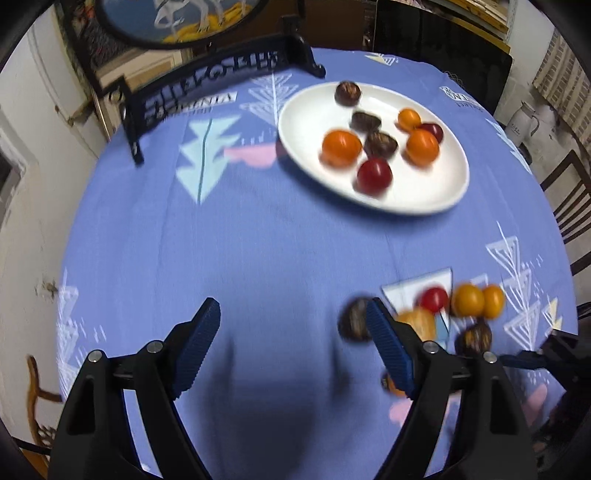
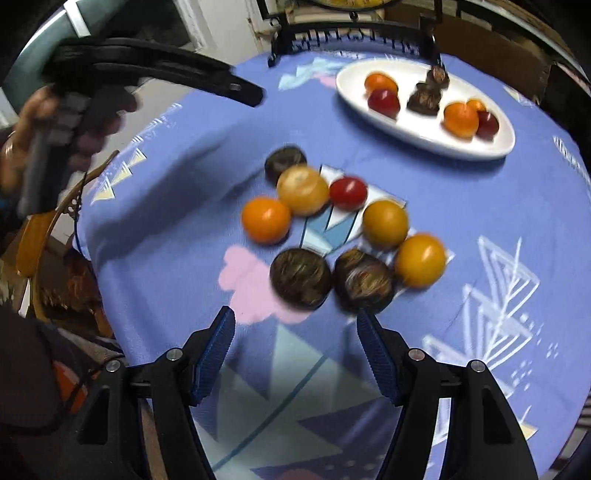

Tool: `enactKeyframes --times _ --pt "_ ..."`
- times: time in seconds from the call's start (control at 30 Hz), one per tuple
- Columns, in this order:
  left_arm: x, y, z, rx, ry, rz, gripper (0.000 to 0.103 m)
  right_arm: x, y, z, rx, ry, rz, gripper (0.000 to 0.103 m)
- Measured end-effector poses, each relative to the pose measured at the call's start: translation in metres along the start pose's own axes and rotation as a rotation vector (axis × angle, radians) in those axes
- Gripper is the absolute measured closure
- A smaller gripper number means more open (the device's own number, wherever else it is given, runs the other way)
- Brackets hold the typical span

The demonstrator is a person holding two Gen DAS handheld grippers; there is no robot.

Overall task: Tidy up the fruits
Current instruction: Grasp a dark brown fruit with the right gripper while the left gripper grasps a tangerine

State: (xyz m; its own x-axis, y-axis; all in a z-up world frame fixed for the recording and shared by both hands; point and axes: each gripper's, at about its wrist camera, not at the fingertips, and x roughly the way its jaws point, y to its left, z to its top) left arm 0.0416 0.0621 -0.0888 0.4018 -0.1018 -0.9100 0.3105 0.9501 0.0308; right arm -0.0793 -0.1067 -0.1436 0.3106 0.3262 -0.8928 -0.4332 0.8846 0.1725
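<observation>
A white oval plate [image 1: 424, 192] on the blue tablecloth holds several orange, red and dark brown fruits. More loose fruits lie in a cluster on the cloth [image 2: 266, 220], among them two dark brown ones [image 2: 301, 278] just ahead of my right gripper [image 2: 295, 321]. That gripper is open with nothing between its fingers. My left gripper [image 1: 291, 314] is open over bare cloth. A dark brown fruit [image 1: 352, 321] sits just outside its right fingertip, and the cluster [image 1: 468, 300] lies to its right. In the right wrist view the plate [image 2: 406, 129] is at the far right.
A black ornate stand [image 1: 207, 92] with a round framed picture [image 1: 177, 22] stands at the table's far edge. A chair [image 1: 569, 206] and a white jug [image 1: 524, 118] are beyond the right side. A hand [image 2: 33, 122] holds the left gripper at upper left.
</observation>
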Motion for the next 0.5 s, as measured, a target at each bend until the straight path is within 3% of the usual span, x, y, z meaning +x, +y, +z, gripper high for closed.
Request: enactKeyframes --times 0.27,0.3,0.37,0.5 --pt "0.003 -0.001 -0.043 -0.019 0.059 -0.02 0.023 0.018 -0.002 -0.004 0.115 -0.03 -0.01 0.034" --pt "0.003 0.0 -0.045 -0.018 0.062 -0.025 0.023 0.019 0.0 -0.001 0.119 -0.033 -0.005 0.038" --pt "0.003 -0.002 -0.049 -0.014 0.068 -0.032 0.023 0.024 0.003 0.003 0.12 -0.032 -0.016 0.059" --pt "0.004 -0.018 -0.056 0.033 0.07 -0.064 0.023 0.018 0.003 0.0 0.123 -0.026 -0.008 0.062"
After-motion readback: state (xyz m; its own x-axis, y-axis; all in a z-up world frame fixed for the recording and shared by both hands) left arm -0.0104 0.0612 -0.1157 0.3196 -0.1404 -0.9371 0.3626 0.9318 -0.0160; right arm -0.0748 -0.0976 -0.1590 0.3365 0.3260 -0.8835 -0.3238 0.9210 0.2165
